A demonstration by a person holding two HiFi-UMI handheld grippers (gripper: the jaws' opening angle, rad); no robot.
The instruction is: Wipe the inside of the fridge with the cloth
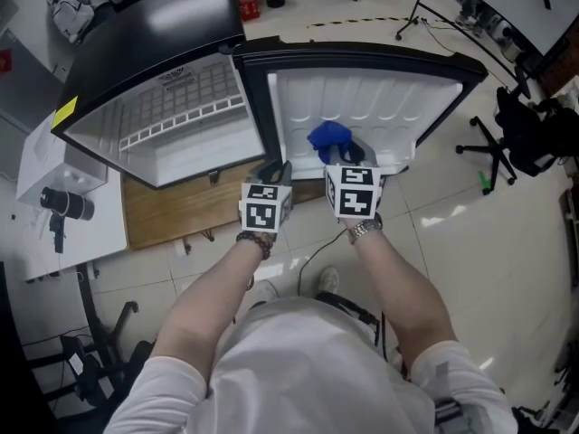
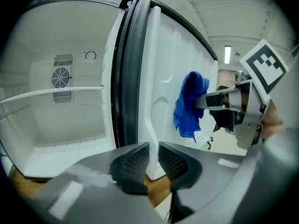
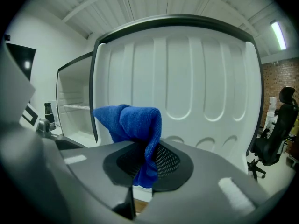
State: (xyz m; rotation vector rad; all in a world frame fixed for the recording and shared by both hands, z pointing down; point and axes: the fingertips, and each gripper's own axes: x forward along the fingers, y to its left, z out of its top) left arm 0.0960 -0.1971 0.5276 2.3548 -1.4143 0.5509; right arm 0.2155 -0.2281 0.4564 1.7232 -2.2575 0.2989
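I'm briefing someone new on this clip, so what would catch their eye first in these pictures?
The bright blue cloth stands out first, pinched in the right gripper in front of the white inner face of the open fridge door. Next comes the left gripper, clamped on that door's edge, with the white fridge compartment open beyond it.

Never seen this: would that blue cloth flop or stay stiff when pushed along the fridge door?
Probably floppy: the cloth droops over the right tongs in soft folds. Likely light, since a small pinch holds it. It should squash flat against the door.
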